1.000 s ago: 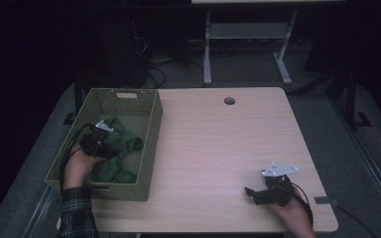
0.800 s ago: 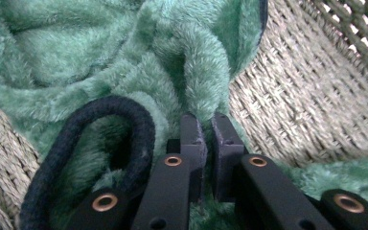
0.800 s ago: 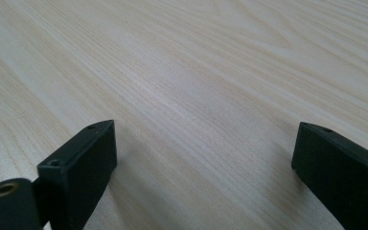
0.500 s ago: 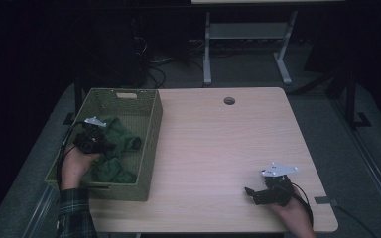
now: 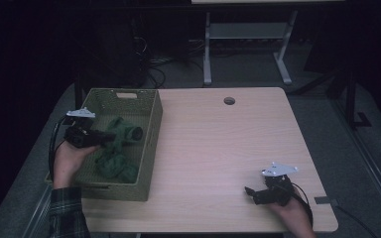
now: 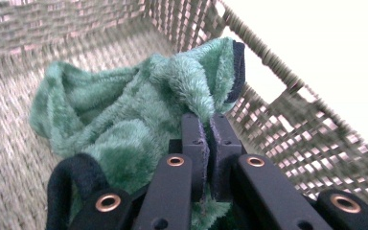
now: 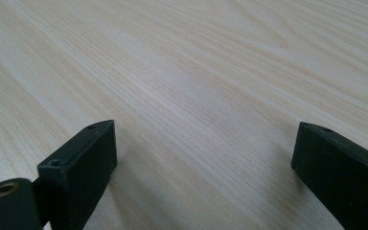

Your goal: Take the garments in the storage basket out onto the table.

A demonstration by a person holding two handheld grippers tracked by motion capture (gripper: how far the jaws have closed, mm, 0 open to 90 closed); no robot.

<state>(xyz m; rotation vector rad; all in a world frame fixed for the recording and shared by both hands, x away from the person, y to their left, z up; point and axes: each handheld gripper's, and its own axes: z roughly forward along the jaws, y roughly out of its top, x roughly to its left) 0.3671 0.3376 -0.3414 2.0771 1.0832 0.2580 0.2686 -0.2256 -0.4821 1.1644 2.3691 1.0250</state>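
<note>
Pinching a fold of the green fleece cloth (image 6: 139, 120), your left gripper (image 6: 210, 125) holds it above the basket (image 5: 149, 163) at the desk's left edge; your right gripper (image 7: 203, 158) rests fingers wide near the front right corner.

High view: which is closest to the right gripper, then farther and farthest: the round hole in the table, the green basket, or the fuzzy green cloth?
From the right gripper:
1. Round hole, toward the table's far edge.
2. Green basket, at the table's left.
3. Fuzzy green cloth, inside the basket.
</note>
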